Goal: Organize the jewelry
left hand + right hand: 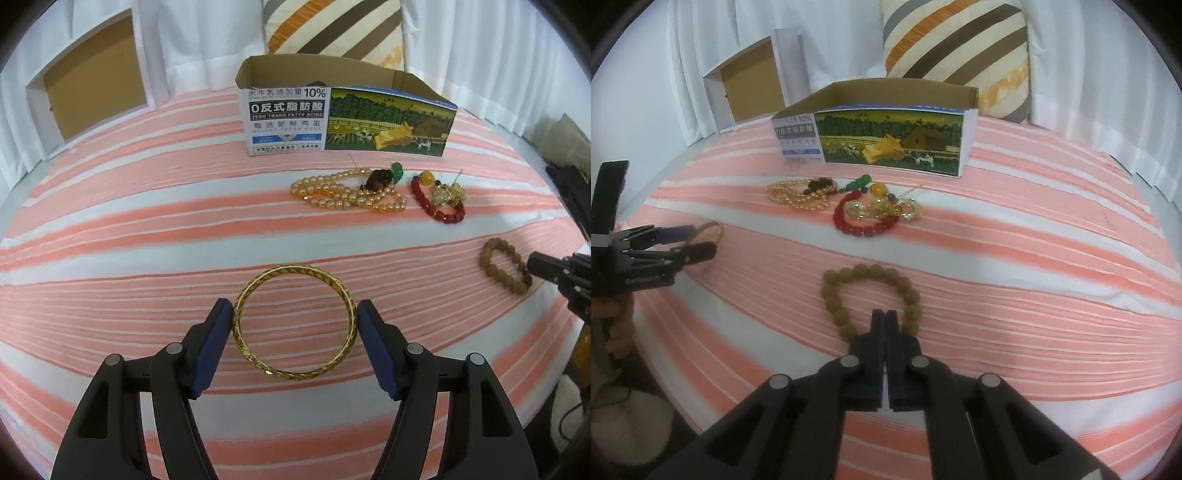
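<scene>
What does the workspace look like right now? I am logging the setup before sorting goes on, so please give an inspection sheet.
Surface: pink-and-white striped cloth.
Job's things: gold bangle, brown bead bracelet, red bead bracelet, pearl necklace, open printed carton.
Clutter: white box, striped cushion.
Grippers: left gripper jaws flank the bangle, contact unclear; right gripper jaws together at the brown bracelet's near edge.
Cables: a thin dark cable at the right edge.
Surroundings: white curtain.
</scene>
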